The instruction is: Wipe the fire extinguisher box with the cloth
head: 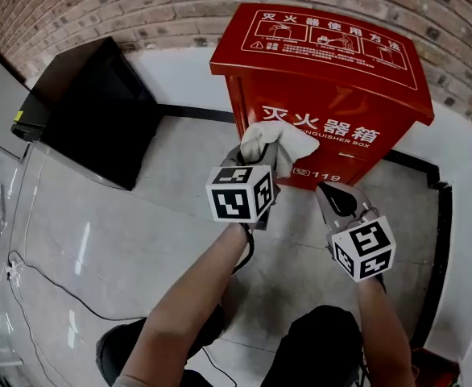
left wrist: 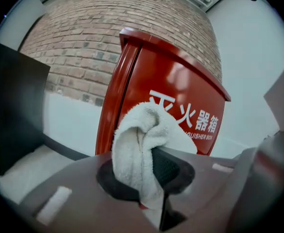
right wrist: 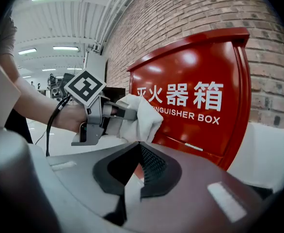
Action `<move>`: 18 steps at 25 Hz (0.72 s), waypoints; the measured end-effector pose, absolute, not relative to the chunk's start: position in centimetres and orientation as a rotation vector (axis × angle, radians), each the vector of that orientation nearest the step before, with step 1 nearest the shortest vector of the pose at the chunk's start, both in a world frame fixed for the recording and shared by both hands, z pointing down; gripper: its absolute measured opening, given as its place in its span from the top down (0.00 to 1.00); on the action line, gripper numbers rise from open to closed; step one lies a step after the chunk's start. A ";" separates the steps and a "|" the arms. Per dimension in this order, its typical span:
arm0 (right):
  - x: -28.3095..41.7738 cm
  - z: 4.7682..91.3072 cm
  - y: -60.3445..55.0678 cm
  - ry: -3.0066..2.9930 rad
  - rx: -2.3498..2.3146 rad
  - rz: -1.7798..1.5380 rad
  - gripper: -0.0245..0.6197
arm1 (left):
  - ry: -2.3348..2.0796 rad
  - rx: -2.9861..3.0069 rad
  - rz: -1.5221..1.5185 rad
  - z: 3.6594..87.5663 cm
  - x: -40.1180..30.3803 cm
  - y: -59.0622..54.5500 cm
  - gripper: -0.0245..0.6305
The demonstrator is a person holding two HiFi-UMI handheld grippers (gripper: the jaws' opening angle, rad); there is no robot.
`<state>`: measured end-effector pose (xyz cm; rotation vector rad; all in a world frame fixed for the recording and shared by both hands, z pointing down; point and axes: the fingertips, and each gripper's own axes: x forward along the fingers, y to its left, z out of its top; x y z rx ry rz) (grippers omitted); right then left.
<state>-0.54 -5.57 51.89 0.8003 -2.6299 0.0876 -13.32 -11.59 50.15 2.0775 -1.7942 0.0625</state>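
Observation:
A red fire extinguisher box (head: 333,87) with white lettering stands against the brick wall; it also fills the left gripper view (left wrist: 166,110) and the right gripper view (right wrist: 200,106). My left gripper (head: 275,153) is shut on a white cloth (head: 278,142), which bunches out past the jaws (left wrist: 142,149) and rests against the box's front by the lettering. In the right gripper view the cloth (right wrist: 139,118) shows pressed at the box's lower left. My right gripper (head: 333,190) is shut with nothing in it, just below the box's front.
A black cabinet (head: 91,111) stands to the left of the box against the wall. A thin cable (head: 51,285) trails over the glossy tiled floor (head: 99,240). The person's knees and dark trousers (head: 316,349) are at the bottom of the head view.

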 end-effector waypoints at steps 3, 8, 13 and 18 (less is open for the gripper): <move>-0.8 53.8 -6.0 -2.608 0.794 0.105 0.92 | -1.775 2.063 0.056 53.1 -13.5 -11.7 0.86; -0.9 57.1 -6.1 -2.564 0.778 0.148 0.92 | -1.724 2.006 0.062 58.3 -13.4 -11.5 0.86; -1.3 59.4 -6.5 -2.544 0.766 0.167 0.92 | -1.689 1.931 0.158 65.0 -14.0 -11.4 0.86; -1.4 61.7 -6.8 -2.522 0.759 0.187 0.92 | -1.648 1.859 0.279 71.6 -14.3 -11.3 0.86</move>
